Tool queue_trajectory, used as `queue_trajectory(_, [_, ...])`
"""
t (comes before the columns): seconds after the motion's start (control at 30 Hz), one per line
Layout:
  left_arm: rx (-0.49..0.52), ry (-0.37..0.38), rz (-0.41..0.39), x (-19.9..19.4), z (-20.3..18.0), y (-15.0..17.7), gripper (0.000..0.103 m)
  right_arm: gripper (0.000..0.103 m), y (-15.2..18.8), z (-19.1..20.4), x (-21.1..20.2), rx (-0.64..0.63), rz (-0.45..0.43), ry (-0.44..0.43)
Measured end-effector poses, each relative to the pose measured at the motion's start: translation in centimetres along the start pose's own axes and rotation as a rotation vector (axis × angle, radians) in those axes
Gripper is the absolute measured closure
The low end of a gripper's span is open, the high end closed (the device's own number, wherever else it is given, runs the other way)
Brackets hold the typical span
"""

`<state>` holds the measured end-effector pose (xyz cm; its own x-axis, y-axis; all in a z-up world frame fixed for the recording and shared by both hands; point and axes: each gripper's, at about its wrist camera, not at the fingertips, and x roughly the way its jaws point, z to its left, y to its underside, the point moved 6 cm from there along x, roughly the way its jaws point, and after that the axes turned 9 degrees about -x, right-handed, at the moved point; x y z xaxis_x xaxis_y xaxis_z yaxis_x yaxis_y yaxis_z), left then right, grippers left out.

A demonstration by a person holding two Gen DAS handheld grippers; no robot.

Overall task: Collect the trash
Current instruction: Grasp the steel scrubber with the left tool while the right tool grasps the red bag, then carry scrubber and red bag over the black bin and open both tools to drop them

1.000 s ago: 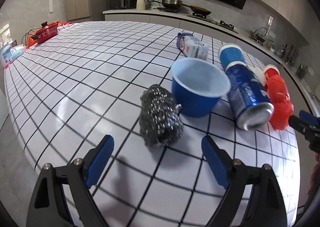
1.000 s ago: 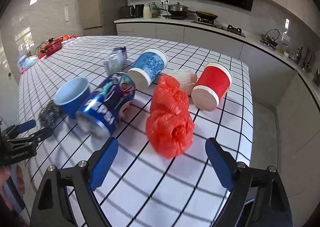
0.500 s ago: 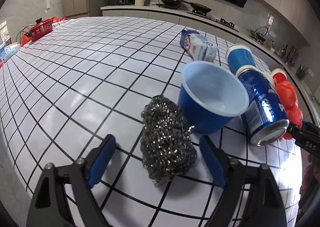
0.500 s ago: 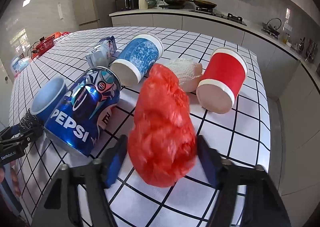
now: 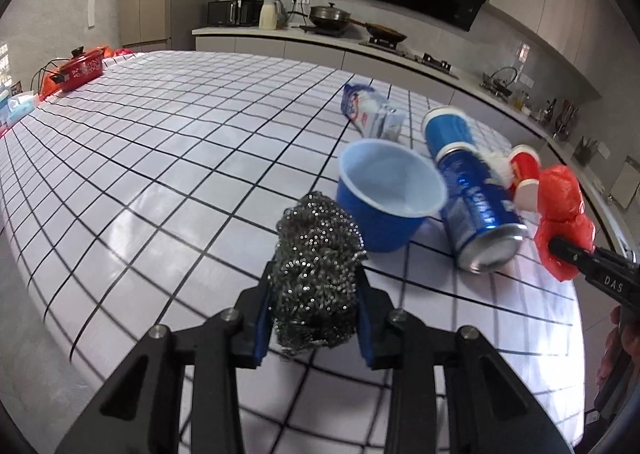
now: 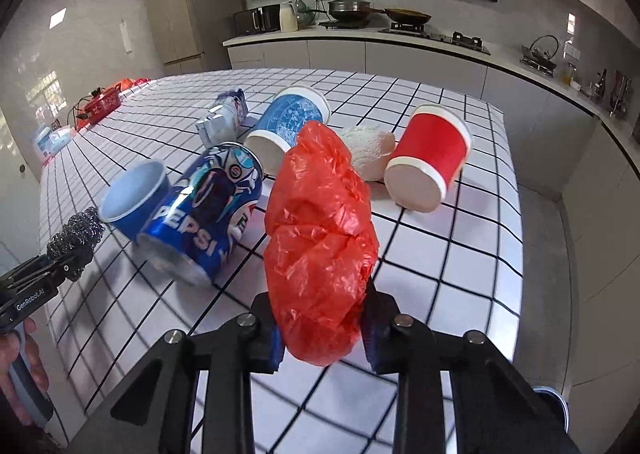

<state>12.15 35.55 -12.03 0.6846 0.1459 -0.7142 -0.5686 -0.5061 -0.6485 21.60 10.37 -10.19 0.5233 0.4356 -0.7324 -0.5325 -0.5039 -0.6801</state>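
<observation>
Left claw (image 5: 314, 328) grips scourer (image 5: 318, 274); right-wrist view: bag (image 6: 320, 250) clamped.

Left gripper (image 5: 315, 318): the fingers (image 5: 262, 318) are closed onto the steel wool scourer (image 5: 318, 274), one blue pad on each side of it. The black linkage arms converge toward the scourer. In the right wrist view, the person's left hand (image 6: 24, 374) wraps the handle beneath this gripper.

Right gripper (image 6: 322, 330): the fingers (image 6: 276, 348) are closed onto the lower part of the red plastic bag (image 6: 320, 238), clamping it from both sides. The bag stands up above the fingers. Part of the person's right hand (image 5: 618, 350) shows behind this gripper in the left wrist view.
</observation>
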Motion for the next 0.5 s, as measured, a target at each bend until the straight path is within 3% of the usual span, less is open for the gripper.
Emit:
queue_trajectory(0.27, [0.030,0.073,-0.003,-3.0,-3.8,1.5,0.067,0.071,2.2,-1.0,-5.3,0.031,-0.038,0.016])
queue_trajectory(0.5, [0.121,0.174,0.020,-4.1,-10.3,3.6,0.067,0.071,5.3,-3.7,-10.6,0.077,-0.063,0.058])
